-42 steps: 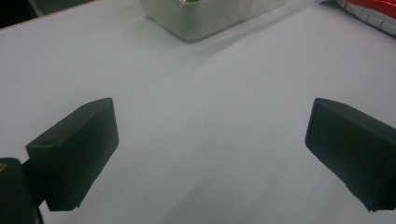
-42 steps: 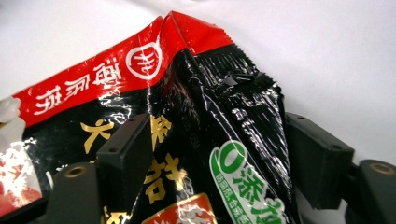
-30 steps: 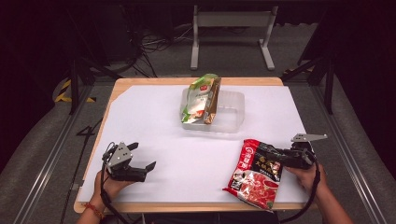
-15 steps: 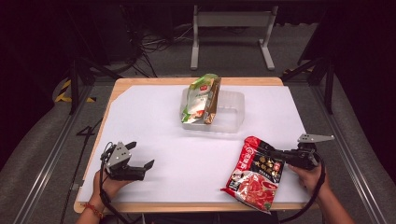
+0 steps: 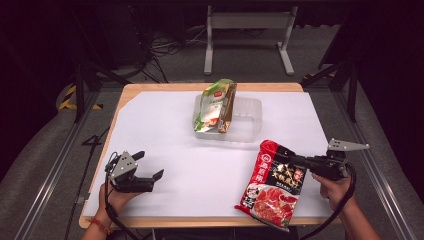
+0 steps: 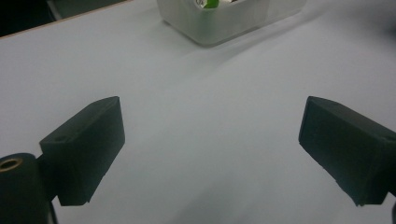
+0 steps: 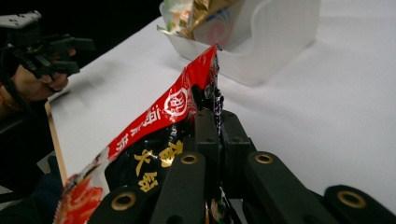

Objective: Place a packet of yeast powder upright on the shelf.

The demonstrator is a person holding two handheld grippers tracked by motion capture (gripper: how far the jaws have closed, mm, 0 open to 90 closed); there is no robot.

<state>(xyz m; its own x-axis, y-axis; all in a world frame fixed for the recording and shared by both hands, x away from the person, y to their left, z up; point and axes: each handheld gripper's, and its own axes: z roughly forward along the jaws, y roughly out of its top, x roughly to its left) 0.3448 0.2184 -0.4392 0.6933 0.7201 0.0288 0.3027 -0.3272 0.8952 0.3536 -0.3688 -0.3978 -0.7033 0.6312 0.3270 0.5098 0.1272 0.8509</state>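
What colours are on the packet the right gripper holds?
Red and black packet, yellow lettering; clearest in the high view.

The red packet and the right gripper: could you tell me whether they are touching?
Touching. In the right gripper view, the right gripper has both jaws shut on the edge of the red packet.

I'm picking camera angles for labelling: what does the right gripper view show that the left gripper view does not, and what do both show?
The right gripper view alone has the red packet pinched between closed jaws, the green packet standing in the bin, and the person's other hand with the left gripper farther off. The left gripper view alone has two black jaws spread wide over bare surface, holding nothing. Both share the translucent plastic bin and the white table cover.
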